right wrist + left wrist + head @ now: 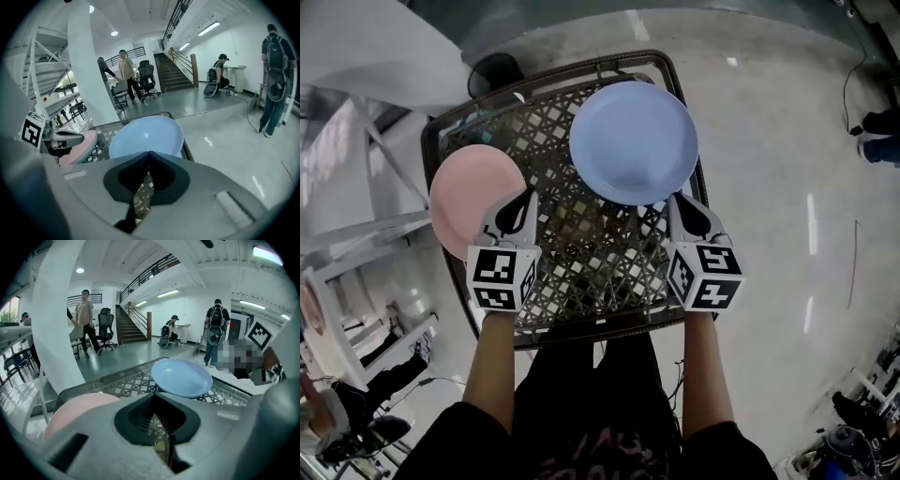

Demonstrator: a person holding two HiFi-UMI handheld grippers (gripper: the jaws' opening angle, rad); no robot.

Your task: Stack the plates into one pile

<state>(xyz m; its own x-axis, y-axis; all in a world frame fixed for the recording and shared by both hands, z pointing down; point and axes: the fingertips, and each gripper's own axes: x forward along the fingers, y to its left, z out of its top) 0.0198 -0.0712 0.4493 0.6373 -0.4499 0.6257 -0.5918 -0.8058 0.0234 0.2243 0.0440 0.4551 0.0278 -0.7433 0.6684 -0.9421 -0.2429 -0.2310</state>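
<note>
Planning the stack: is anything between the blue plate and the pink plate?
No object: only bare lattice tabletop lies between the blue plate and the pink plate. But the shut left hand-held gripper hangs at the pink plate's right edge, on that path.

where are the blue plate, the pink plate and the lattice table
blue plate [634, 141], head view, centre of its dish
pink plate [469, 195], head view, middle of the part left of the gripper
lattice table [600, 272], head view, bare lattice top between the two grippers
</note>
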